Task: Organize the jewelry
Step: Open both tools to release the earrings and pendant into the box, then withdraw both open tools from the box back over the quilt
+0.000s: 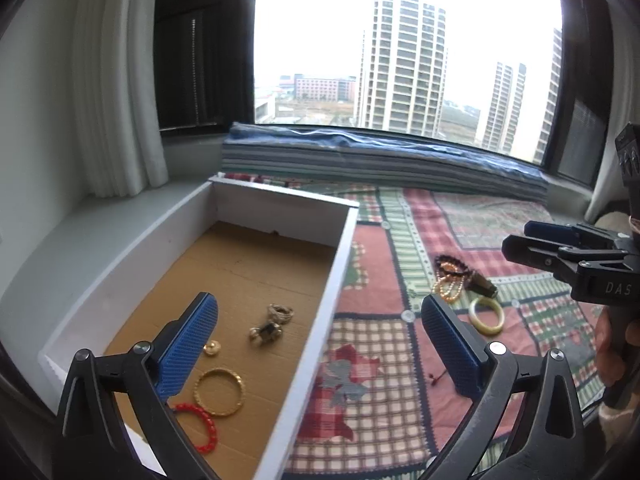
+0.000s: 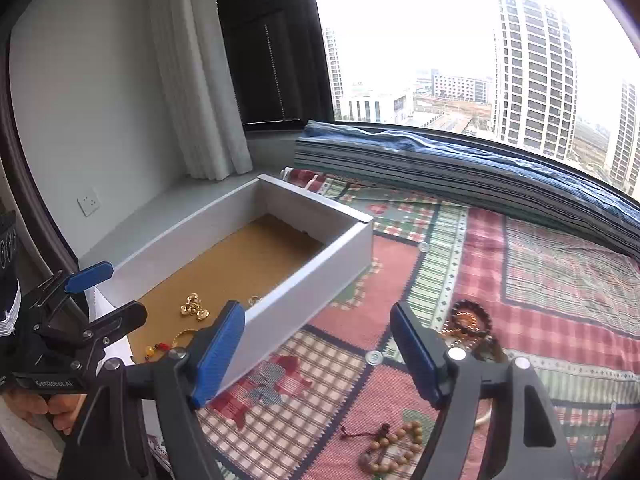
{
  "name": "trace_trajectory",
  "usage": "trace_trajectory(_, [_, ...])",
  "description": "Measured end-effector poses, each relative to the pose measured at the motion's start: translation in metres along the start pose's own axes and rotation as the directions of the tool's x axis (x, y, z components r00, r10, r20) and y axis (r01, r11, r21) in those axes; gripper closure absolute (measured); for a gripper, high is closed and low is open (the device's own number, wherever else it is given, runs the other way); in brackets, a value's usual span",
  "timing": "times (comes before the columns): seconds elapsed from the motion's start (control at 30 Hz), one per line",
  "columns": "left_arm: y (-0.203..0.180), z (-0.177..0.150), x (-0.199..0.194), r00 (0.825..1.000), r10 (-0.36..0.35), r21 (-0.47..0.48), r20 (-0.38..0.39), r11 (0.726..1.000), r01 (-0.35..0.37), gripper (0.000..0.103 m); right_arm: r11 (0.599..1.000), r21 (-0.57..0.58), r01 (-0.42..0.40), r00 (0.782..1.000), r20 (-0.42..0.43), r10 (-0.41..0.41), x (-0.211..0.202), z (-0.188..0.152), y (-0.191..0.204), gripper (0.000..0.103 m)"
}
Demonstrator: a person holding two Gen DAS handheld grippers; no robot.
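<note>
A white box [image 1: 332,280] with a cardboard floor holds a gold bangle [image 1: 219,392], a red bead bracelet [image 1: 198,420] and small gold pieces [image 1: 266,330]. My left gripper [image 1: 320,344] hangs open over the box's right wall, with nothing between its blue pads. On the patchwork blanket lie a dark bead bracelet [image 1: 452,266], a pearl string [image 1: 450,290] and a pale jade bangle [image 1: 486,315]. My right gripper [image 2: 316,350] is open and empty above the blanket beside the box [image 2: 320,264]. A wooden bead bracelet [image 2: 396,448] lies below it, and the dark bracelet [image 2: 472,316] lies past its right finger.
A folded blue and grey mat stack [image 1: 380,156] runs along the window at the back. A white curtain [image 1: 116,120] hangs at the left, above a grey sill. A wall socket [image 2: 89,201] sits low on the left wall. A person's hand [image 1: 612,344] holds the right gripper.
</note>
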State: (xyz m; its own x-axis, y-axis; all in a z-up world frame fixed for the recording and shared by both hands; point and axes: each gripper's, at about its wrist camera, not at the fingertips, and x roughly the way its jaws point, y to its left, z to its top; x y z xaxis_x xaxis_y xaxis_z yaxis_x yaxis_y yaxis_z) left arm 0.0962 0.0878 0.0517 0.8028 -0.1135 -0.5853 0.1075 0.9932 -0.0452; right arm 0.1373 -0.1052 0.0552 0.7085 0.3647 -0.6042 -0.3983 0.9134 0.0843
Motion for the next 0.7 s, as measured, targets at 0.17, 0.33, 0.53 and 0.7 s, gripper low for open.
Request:
trace_trajectory(0.17, [-0.054,-0.022,0.018,0.994,-0.06,0.049,-0.091,0.997,0.064,0.001,0.995,0.025,0.097,0.995,0.022,-0.097,-0.048,-0.034,-0.042,0.026])
trace_trajectory(0.33, [-0.099,-0.071,0.036,0.964,-0.122,0.071,-0.237,0.987,0.143,0.001,0.992,0.116,0.058,0.996,0.064,-0.066,-0.091,-0.081,-0.078,0.025])
trace_trajectory(0.53, [-0.125,-0.1,0.038,0.937,-0.169,0.085,-0.304,0.975,0.204,0.001,0.98,0.157,0.124,0.991,0.024,-0.129,-0.106,-0.141,-0.092,0.024])
trace_trajectory(0.7, [-0.126,-0.091,0.024,0.942,-0.208,0.065,-0.262,0.971,0.232,0.001,0.975,0.187,0.119,0.993,0.001,-0.122,-0.116,-0.176,-0.091,0.024])
